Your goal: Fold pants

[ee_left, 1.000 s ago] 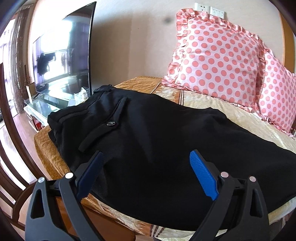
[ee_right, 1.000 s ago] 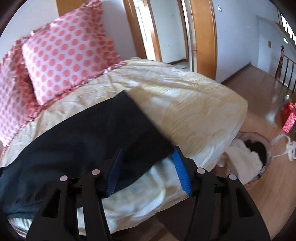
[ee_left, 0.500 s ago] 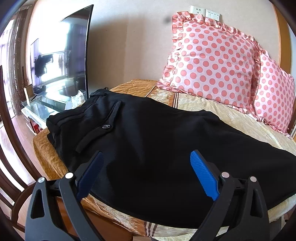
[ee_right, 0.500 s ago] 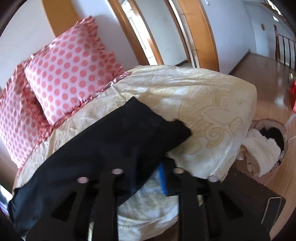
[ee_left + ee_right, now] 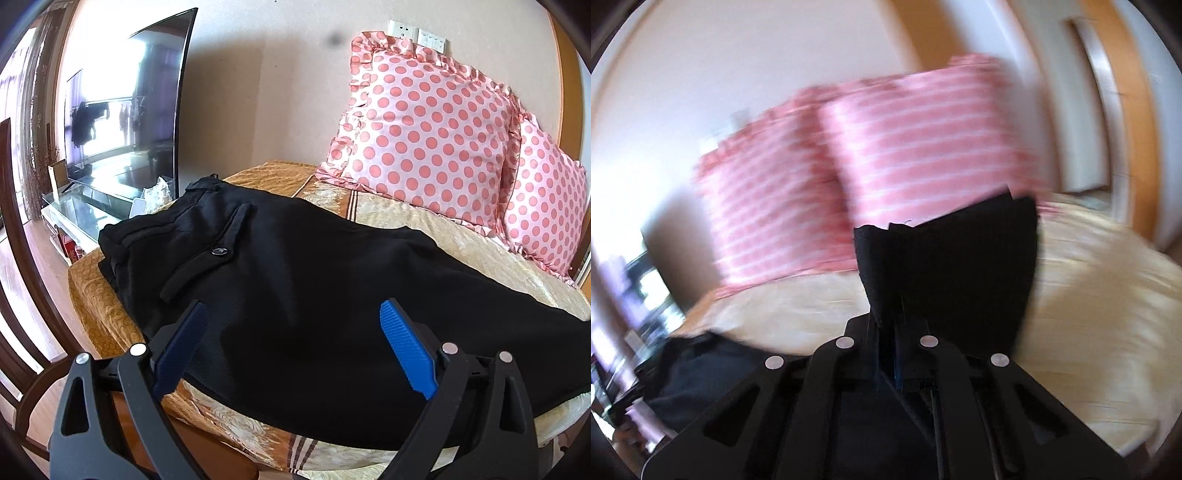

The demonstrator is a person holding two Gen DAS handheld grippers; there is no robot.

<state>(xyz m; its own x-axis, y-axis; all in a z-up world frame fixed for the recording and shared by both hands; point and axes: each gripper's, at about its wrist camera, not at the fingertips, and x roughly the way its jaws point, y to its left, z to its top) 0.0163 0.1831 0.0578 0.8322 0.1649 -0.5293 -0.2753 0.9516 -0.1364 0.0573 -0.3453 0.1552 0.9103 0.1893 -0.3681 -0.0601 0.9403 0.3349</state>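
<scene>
The black pants (image 5: pixel 295 295) lie flat along the near edge of the bed (image 5: pixel 424 229), waistband toward its left end by the television (image 5: pixel 125 110), with a buttoned back pocket flap facing up and the legs running off toward the right end. The fabric is matte and mostly smooth, slightly bunched at the waist. In my right wrist view the leg end (image 5: pixel 953 273) stands up off the cream bedspread, fanning above my right gripper (image 5: pixel 888 354), whose jaws are pinched tight on the cloth; that view is heavily blurred, with the two pink pillows (image 5: pixel 886 177) smeared behind. My left gripper (image 5: pixel 291 332) hovers above the seat of the pants at the bed's near edge, angled downward, its blue pads (image 5: pixel 404 349) spread wide with nothing between them and not touching the fabric.
</scene>
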